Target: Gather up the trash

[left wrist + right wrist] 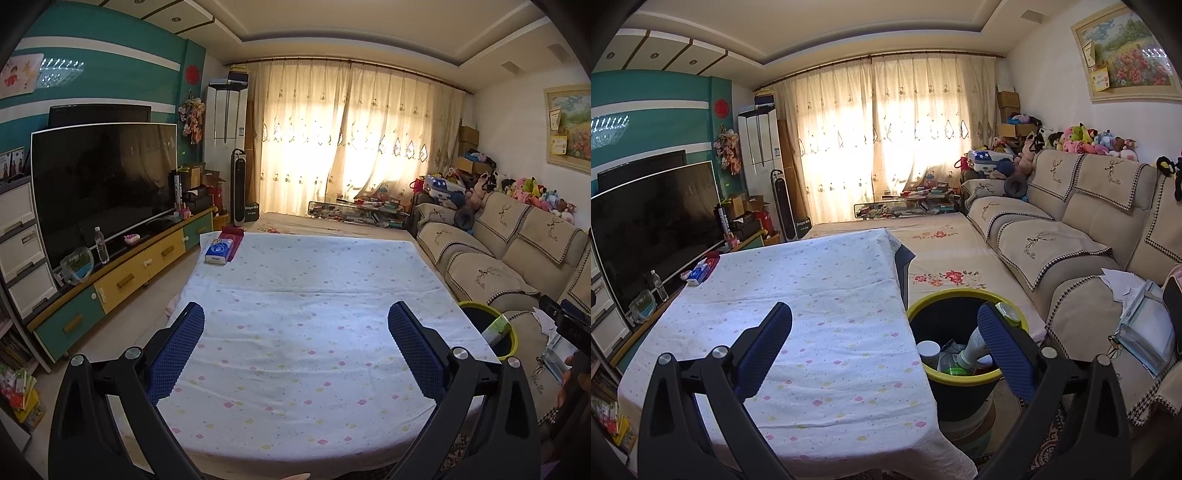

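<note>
A black trash bin with a yellow-green rim (pixel 916 306) stands beside the table's right edge; inside it lie a white cup (pixel 929 352), a white bottle (pixel 973 343), a green-lidded container (pixel 1010 314) and other scraps. The same bin (pixel 508 341) shows at the right in the left wrist view, with a green and white carton (pixel 496 328) sticking out. My left gripper (pixel 295 330) is open above the table with nothing between its fingers. My right gripper (pixel 884 328) is open over the table's right edge, its right finger (pixel 1004 343) above the bin.
The table wears a white dotted cloth (pixel 295 295); a blue tissue pack (pixel 219 251) lies on a red box at its far left corner. A TV (pixel 99 184) on a low cabinet runs along the left. A beige sofa (pixel 1071 240) with papers (pixel 1145 325) is at the right.
</note>
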`<state>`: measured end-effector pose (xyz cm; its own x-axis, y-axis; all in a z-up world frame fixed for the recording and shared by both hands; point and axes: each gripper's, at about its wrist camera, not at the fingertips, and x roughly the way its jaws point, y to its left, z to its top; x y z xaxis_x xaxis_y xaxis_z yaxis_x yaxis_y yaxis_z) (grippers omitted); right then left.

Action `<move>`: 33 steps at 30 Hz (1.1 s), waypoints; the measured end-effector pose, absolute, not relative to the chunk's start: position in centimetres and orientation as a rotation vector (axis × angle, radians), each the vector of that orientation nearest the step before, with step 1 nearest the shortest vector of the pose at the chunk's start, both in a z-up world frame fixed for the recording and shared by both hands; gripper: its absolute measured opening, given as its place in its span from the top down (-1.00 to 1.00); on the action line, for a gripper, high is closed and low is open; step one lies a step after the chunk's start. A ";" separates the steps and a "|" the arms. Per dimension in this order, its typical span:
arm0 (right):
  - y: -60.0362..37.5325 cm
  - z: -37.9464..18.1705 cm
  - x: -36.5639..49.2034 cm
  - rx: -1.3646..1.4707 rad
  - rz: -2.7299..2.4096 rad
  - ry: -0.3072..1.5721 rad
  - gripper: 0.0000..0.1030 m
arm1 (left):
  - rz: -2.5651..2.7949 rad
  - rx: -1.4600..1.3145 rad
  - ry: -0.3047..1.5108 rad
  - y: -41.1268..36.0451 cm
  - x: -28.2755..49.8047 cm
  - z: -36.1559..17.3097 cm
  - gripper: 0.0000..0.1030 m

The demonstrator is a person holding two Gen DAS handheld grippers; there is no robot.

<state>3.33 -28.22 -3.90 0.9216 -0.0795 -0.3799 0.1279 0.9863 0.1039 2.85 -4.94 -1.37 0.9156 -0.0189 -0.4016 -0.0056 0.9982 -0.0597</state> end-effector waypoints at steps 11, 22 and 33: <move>-27.6 -4.1 3.3 0.109 -0.091 0.384 -0.86 | -0.006 -0.061 0.423 -4.9 3.1 -1.7 -0.91; -27.3 -4.3 3.6 0.102 -0.084 0.393 -0.86 | -0.006 -0.062 0.424 -5.0 3.1 -1.8 -0.91; -27.2 -4.4 3.9 0.105 -0.080 0.400 -0.86 | -0.007 -0.063 0.427 -4.9 3.3 -1.9 -0.91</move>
<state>3.85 -27.22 -4.41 0.9179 -0.0569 -0.3928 0.0983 0.9914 0.0862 3.27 -4.91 -1.92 0.9101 -0.0204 -0.4138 -0.0061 0.9980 -0.0626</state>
